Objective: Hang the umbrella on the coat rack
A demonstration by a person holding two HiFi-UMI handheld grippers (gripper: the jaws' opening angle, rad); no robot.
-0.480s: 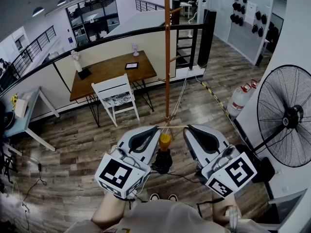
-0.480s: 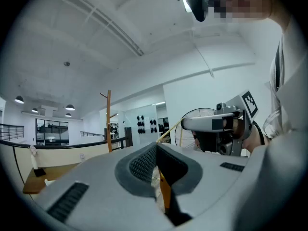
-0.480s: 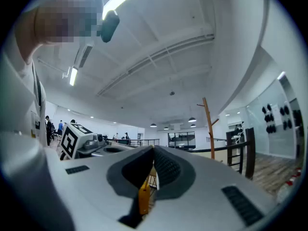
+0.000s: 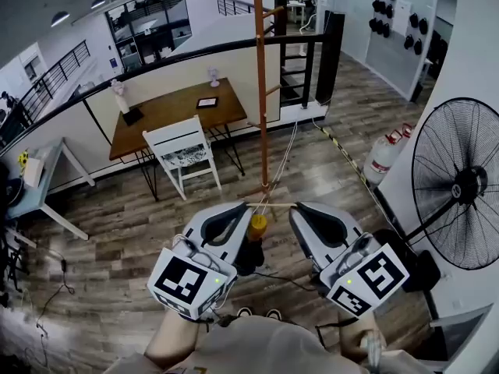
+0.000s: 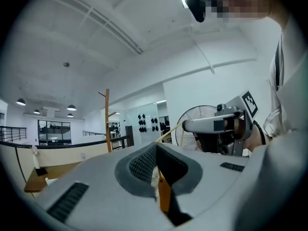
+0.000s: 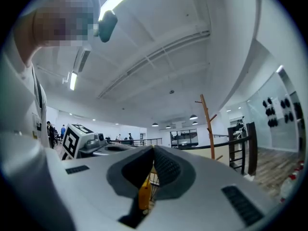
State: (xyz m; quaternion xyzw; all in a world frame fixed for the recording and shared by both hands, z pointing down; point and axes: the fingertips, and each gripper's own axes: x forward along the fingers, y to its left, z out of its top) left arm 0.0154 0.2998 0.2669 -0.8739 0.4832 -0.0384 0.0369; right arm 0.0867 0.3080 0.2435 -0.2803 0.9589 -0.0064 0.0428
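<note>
In the head view my left gripper (image 4: pixel 247 204) and right gripper (image 4: pixel 294 206) are held side by side, jaws pointing away from me. A thin yellow strap (image 4: pixel 271 204) runs taut between their shut tips. The umbrella hangs below it, with a yellow handle (image 4: pixel 256 226) and a folded black body (image 4: pixel 248 257). The coat rack (image 4: pixel 260 92), a tall orange-brown pole with short pegs, stands just beyond the grippers. From the left gripper (image 5: pixel 156 144) the handle (image 5: pixel 164 196) shows under the jaws, the coat rack (image 5: pixel 108 121) to the left. Below the right gripper (image 6: pixel 154 148) the handle (image 6: pixel 144 195) shows too, the coat rack (image 6: pixel 208 124) to the right.
A white chair (image 4: pixel 181 150) and a wooden table (image 4: pixel 168 111) stand behind the rack on the left, by a black railing (image 4: pixel 195 53). A large floor fan (image 4: pixel 460 185) and a white gas cylinder (image 4: pixel 383 158) are on the right. Cables run across the wooden floor.
The grippers and the hanging umbrella have shifted slightly to the left, and the umbrella's body has swung left. Both jaws remain shut on the strap.
</note>
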